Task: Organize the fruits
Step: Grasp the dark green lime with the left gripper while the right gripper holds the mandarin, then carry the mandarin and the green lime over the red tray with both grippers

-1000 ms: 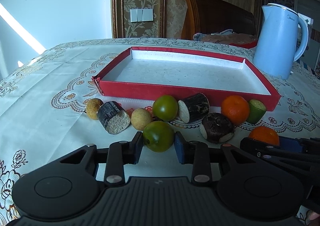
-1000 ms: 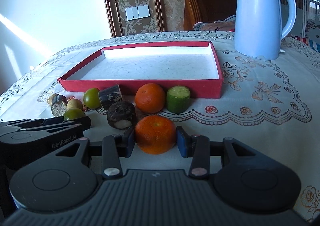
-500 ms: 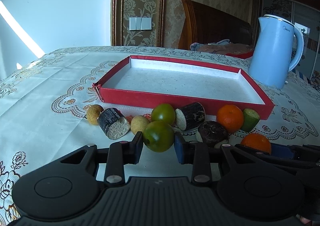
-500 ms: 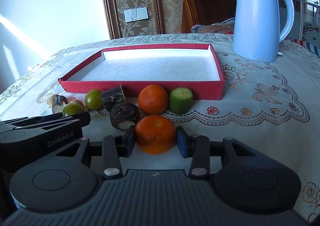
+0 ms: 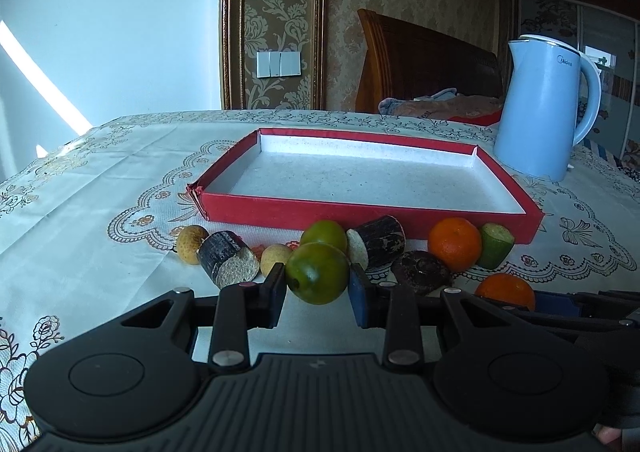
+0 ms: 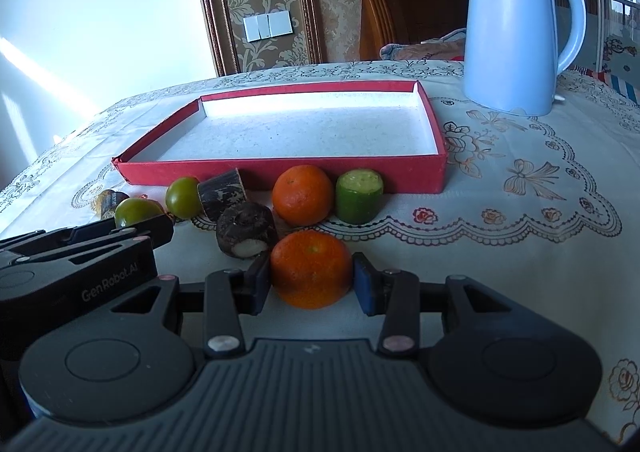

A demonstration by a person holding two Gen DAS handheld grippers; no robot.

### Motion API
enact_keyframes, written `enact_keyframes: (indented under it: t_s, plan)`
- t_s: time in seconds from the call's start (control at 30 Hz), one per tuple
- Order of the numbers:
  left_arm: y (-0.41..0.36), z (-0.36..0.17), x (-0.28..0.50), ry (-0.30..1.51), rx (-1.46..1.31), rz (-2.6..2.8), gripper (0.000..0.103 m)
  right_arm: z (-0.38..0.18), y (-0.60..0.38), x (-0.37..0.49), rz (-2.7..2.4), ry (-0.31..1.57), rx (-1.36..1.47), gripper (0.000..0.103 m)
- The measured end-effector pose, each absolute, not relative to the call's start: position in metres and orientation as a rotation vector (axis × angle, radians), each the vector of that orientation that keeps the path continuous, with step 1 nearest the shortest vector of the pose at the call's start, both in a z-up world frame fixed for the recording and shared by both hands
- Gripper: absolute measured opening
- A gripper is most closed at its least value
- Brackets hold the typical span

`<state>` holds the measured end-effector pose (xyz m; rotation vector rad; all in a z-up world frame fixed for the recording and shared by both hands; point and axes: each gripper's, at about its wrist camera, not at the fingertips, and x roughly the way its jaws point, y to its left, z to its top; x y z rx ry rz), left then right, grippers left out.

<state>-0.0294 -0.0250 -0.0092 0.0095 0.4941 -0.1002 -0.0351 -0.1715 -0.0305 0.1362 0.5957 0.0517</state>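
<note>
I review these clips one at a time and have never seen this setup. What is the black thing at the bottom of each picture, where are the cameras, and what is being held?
Each black shape is a handheld two-finger gripper with a camera mounted on it, looking forward along its fingers. The left gripper is shut on a round green fruit; the right gripper is shut on a round orange fruit. On the patterned tablecloth more fruit pieces lie before a shallow red tray, which holds nothing. A light blue kettle stands behind.
</note>
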Motion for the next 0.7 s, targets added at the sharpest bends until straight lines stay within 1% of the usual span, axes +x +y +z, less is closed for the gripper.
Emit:
enact_keyframes:
  t_s: [0.3, 0.57, 0.7]
  plan:
    - [-0.027, -0.007, -0.033, 0.464, 0.025, -0.105, 0.033, -0.027, -0.174, -0.043, 0.08, 0.555, 0.146, 0.041]
    - [-0.031, 0.0, -0.051, 0.338, 0.055, -0.12, 0.033, -0.019, -0.176, -0.053, 0.109, 0.482, 0.112, 0.041]
    - [-0.035, 0.002, -0.048, 0.34, 0.076, -0.115, 0.033, -0.017, -0.178, -0.049, 0.107, 0.479, 0.114, 0.041]
